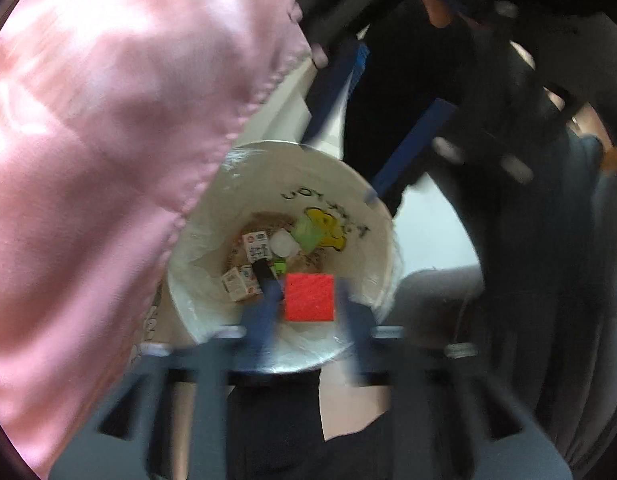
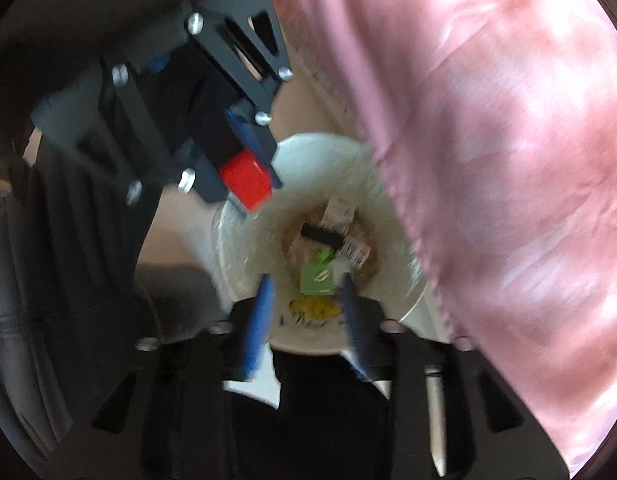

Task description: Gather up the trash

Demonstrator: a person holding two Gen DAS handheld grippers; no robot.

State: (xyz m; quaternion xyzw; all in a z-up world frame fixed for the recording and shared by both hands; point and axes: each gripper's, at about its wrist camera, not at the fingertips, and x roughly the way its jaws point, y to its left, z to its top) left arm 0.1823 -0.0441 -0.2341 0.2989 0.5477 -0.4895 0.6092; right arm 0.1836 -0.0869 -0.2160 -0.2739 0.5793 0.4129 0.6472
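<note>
A white trash bin (image 1: 212,208) lined with clear plastic stands below both grippers; it also shows in the right wrist view (image 2: 392,320). Inside lie small cartons (image 1: 244,282), a green packet (image 2: 317,279), a white lid (image 1: 283,243) and a black piece (image 2: 322,235). My left gripper (image 1: 308,296) holds a red block (image 1: 309,297) between its blue fingers over the bin's mouth; it shows in the right wrist view (image 2: 248,184) too. My right gripper (image 2: 306,304) is open and empty above the bin, and it shows in the left wrist view (image 1: 340,168).
A pink satin cloth (image 1: 100,152) hangs close beside the bin and covers part of its rim; it also shows in the right wrist view (image 2: 500,152). Dark grey fabric (image 1: 548,260) lies on the other side. A white surface (image 1: 428,232) shows beyond the bin.
</note>
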